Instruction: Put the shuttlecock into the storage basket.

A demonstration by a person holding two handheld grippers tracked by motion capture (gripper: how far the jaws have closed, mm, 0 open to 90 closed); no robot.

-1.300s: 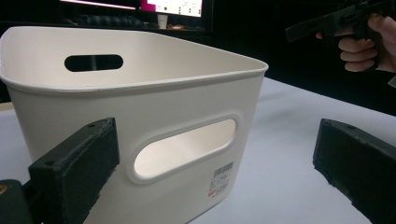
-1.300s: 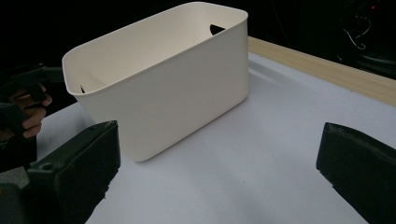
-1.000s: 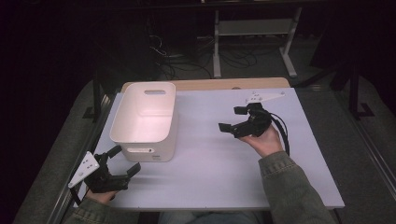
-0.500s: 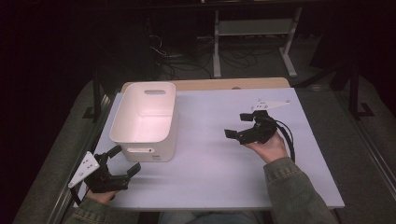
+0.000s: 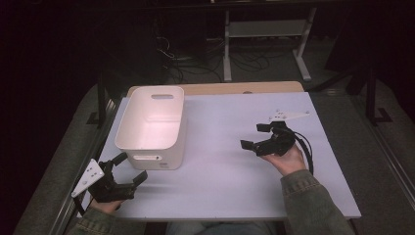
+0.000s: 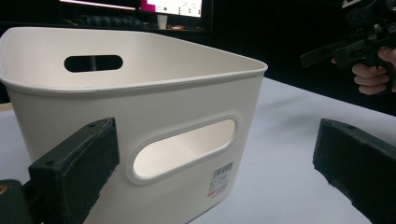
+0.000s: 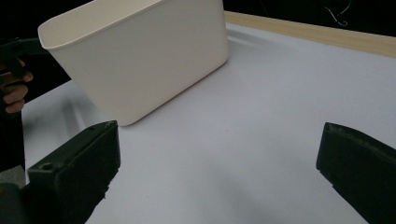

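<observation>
White plastic rectangular bin (image 5: 152,126) with slot handles, standing upright at centre left of the high view on the pale lilac tabletop (image 5: 225,181), nothing seen inside it. Left gripper (image 5: 128,169) at lower left of that view, just off the bin's near short wall, jaws spread wide and gripping nothing. In the left gripper view, bin (image 6: 140,130) large across the left and centre, its handle slot (image 6: 184,147) between the two black jaws, no contact visible. Right gripper (image 5: 255,137) at centre right of the high view, held in a hand (image 5: 284,159) above the tabletop, well apart from the bin, jaws likewise spread and bare. In the right gripper view, bin (image 7: 140,56) in the upper left, bare tabletop (image 7: 243,140) between the jaws. Wooden strip (image 5: 235,88) along the far table edge.
</observation>
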